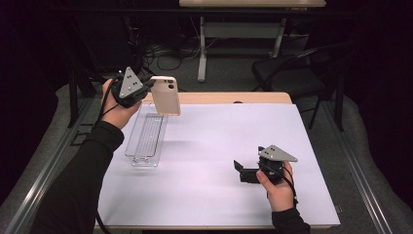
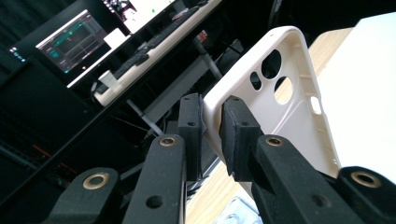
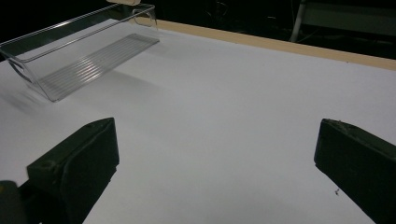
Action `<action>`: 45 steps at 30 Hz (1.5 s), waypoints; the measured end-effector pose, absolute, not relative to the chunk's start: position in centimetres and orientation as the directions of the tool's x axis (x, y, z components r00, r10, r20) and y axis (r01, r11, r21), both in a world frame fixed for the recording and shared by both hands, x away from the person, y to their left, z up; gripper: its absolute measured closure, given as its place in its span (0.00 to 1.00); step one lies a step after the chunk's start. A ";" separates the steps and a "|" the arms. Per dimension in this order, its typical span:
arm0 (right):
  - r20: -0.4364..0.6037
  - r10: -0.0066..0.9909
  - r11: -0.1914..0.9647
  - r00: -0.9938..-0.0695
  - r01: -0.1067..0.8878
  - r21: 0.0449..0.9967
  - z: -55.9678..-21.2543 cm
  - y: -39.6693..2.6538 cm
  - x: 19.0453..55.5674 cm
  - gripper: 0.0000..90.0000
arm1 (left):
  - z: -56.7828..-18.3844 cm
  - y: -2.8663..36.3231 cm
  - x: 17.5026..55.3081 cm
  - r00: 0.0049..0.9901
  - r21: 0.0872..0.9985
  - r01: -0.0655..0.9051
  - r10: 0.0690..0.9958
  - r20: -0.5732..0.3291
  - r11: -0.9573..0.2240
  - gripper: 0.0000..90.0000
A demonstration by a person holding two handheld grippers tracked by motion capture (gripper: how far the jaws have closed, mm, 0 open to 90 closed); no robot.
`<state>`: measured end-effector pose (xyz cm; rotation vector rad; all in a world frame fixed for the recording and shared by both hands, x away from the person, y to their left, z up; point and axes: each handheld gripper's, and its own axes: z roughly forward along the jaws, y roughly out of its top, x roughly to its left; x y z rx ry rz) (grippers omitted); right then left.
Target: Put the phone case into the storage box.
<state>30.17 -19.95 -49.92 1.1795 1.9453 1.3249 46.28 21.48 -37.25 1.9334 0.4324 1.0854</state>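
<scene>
A cream phone case (image 1: 165, 95) with camera cut-outs hangs in the air above the far end of a clear plastic tray (image 1: 146, 134). My left gripper (image 1: 147, 87) is shut on the case's edge; in the left gripper view the case (image 2: 285, 107) shows its hollow inside, its rim pinched between the two black pads (image 2: 236, 130). My right gripper (image 1: 240, 170) rests low over the white table top at the near right, pointing left, jaws wide open with nothing between them. In the right gripper view the tray (image 3: 84, 56) lies ahead to the left.
The white sheet (image 1: 219, 156) covers the table, with a wooden strip (image 1: 234, 97) along the far edge. Beyond the table stand a dark chair (image 1: 297, 68) and another desk's legs (image 1: 204, 44). A monitor (image 2: 74, 39) glows in the left gripper view.
</scene>
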 end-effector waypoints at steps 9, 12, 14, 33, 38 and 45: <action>0.054 0.885 0.136 -0.463 0.366 0.921 -49.8 -21.2 29.8 0.00 | -37.6 22.6 47.2 0.544 0.816 -0.085 0.660 0.519 -0.572 0.88; 0.058 0.892 0.125 -0.449 0.369 0.921 -49.8 -21.7 29.6 0.00 | -37.8 23.0 47.6 0.540 0.816 -0.076 0.664 0.517 -0.574 0.88; 0.062 0.896 0.118 -0.439 0.371 0.921 -49.9 -22.0 29.6 0.00 | -38.0 23.3 47.8 0.537 0.818 -0.069 0.670 0.513 -0.572 0.88; 0.087 0.912 0.086 -0.401 0.393 0.916 -50.8 -23.8 29.0 0.00 | -39.2 25.4 49.4 0.492 0.802 -0.046 0.685 0.537 -0.596 0.88; 0.093 0.912 0.081 -0.400 0.398 0.914 -50.9 -23.8 29.1 0.00 | -39.6 25.7 49.6 0.482 0.785 -0.043 0.676 0.557 -0.617 0.88; 0.094 0.911 0.082 -0.400 0.402 0.912 -51.0 -23.8 29.1 0.00 | -40.1 25.9 50.1 0.466 0.773 -0.044 0.672 0.576 -0.633 0.88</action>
